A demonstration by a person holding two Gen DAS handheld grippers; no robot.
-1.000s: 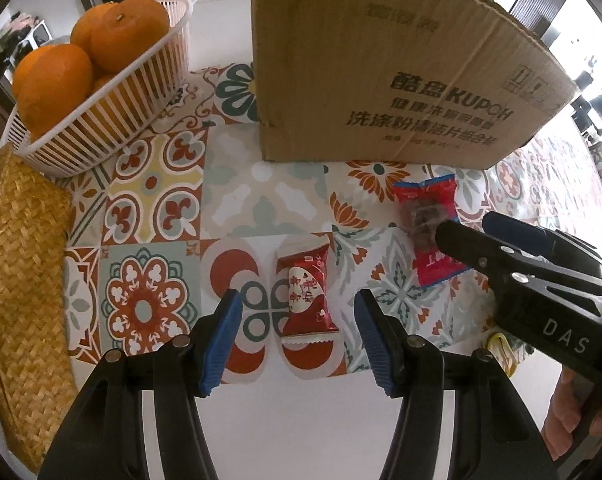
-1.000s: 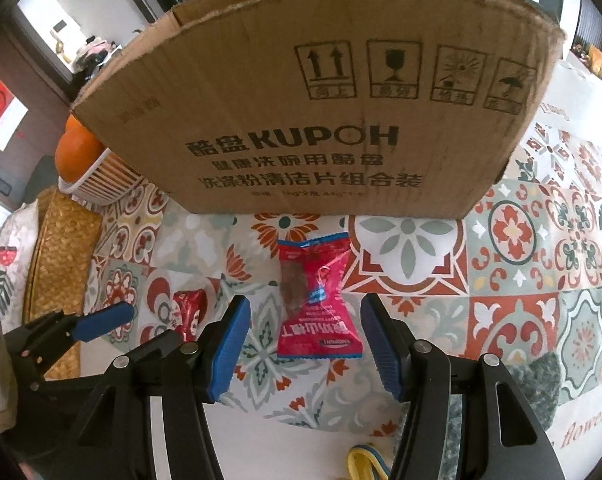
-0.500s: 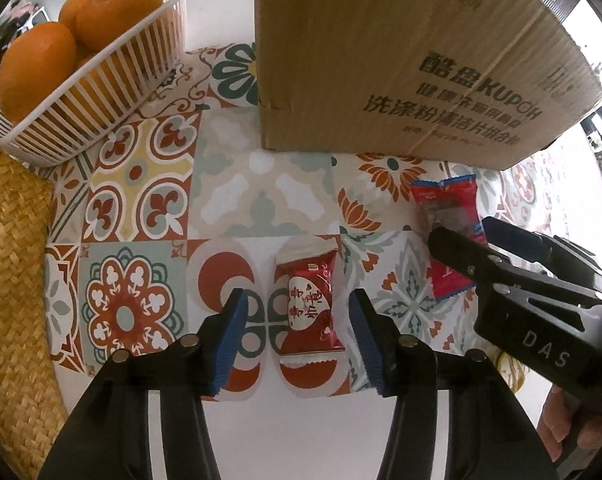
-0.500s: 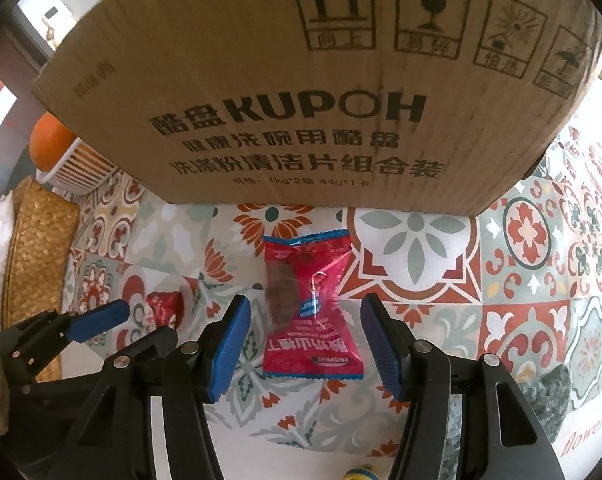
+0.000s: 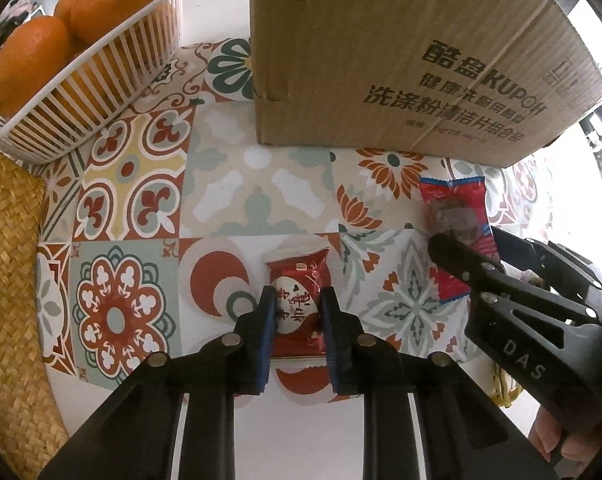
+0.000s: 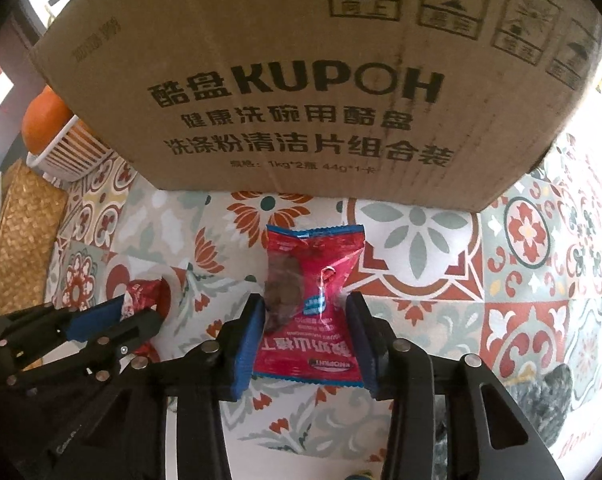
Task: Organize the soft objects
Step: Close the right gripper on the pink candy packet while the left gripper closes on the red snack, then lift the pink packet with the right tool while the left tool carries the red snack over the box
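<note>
Left gripper (image 5: 297,312) has its fingers narrowed onto the dark red snack packet (image 5: 299,300), blue pads touching both long sides across the middle; looks like a pinch, packet not lifted off the tiled cloth (image 5: 141,184). This packet lies well in front of the cardboard box (image 5: 401,60), toward the box's left corner.

Right gripper (image 6: 305,332) is partly open, straddling the pink-red snack packet (image 6: 313,300). The left pad touches or nearly touches the packet's edge; the right pad shows a gap. No firm hold yet. That packet lies just in front of the box, near the middle of its printed face.

Handling, judged: both packets are light, crinkly film, slippery, with a lumpy soft filling that can crush. Best grip is across the filled middle, moderate squeeze; the flat sealed ends would fold and slip out.

Orange basket (image 5: 81,92) sits left of the box, a woven mat (image 5: 9,260) further left.
</note>
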